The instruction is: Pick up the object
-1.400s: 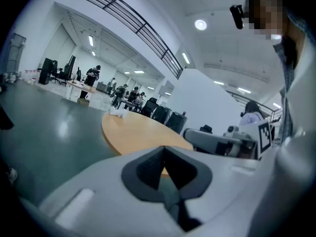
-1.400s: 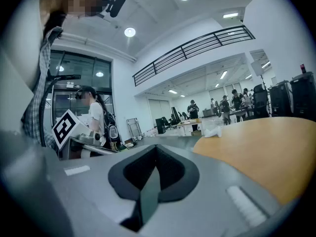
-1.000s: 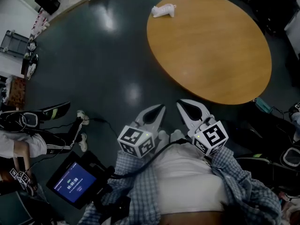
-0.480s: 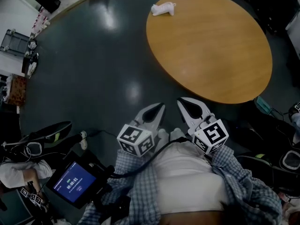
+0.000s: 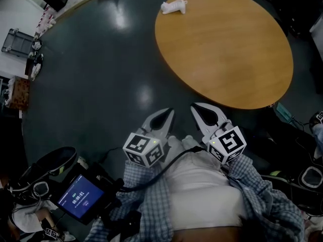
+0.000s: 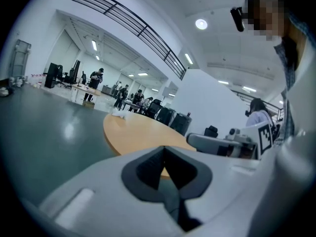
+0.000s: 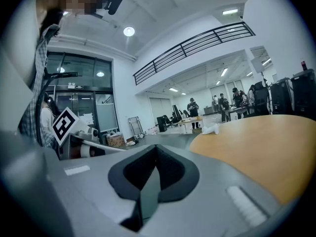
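Note:
A small white object (image 5: 173,6) lies at the far left rim of a round wooden table (image 5: 227,44). Both grippers are held close to the person's chest, well short of the table and far from the object. My left gripper (image 5: 169,112) is shut with nothing in it, its tip over the dark floor. To its right my right gripper (image 5: 194,107) is shut and empty too. In the left gripper view the shut jaws (image 6: 164,150) point at the table (image 6: 143,132), with the object (image 6: 118,113) small in the distance. The right gripper view shows its shut jaws (image 7: 156,148) and the object (image 7: 211,129) on the table (image 7: 261,137).
Dark glossy floor (image 5: 101,74) lies left of the table. A screen device (image 5: 79,196) sits at the lower left beside a seated person's legs and shoes (image 5: 48,163). Dark bags and gear (image 5: 303,135) crowd the right edge. Carts (image 5: 17,39) stand far left; people stand in the distance (image 7: 192,107).
The head view has drifted, so the table and object sit slightly higher and further left. The seated person at the lower left has slid down. Both grippers stay shut in place.

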Action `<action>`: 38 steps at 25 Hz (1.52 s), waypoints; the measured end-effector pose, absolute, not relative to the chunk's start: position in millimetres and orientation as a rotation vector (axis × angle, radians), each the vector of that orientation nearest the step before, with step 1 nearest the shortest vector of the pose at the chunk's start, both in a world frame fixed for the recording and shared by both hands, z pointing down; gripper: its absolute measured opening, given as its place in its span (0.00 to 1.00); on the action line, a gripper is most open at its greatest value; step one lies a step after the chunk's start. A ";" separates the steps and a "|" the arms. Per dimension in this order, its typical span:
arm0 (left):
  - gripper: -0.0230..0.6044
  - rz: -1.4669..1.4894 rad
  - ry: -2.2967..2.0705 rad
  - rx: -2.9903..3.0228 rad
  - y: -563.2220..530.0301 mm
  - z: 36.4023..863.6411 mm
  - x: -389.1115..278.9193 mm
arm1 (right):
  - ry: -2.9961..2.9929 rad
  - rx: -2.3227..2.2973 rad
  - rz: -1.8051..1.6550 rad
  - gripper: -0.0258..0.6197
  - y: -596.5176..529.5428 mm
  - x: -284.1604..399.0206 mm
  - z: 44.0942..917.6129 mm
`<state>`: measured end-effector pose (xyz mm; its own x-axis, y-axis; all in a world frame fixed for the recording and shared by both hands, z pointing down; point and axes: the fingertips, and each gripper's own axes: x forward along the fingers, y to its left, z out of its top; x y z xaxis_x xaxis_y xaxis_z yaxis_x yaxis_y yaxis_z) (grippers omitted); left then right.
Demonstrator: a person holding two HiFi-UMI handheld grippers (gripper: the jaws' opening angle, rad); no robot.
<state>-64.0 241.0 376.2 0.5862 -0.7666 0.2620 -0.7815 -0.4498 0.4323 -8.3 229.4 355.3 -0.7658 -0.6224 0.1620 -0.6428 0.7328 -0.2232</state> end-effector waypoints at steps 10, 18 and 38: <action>0.04 0.032 -1.242 2.341 230.2 366.1 -62.0 | -2.834 1.115 0.411 0.05 217.6 9.1 355.6; 0.04 0.033 -1.235 2.359 224.6 360.0 -59.2 | -2.827 1.144 0.407 0.05 218.9 14.6 351.6; 0.04 0.168 -1.042 2.425 9.6 385.0 -140.2 | -2.708 1.330 0.435 0.05 31.2 -64.8 349.2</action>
<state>-140.2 9.6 385.0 0.7006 -0.6488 0.2970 -0.7092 -0.5873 0.3901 -64.8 31.2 349.2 -0.6156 -0.7603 0.2074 -0.7870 0.5793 -0.2124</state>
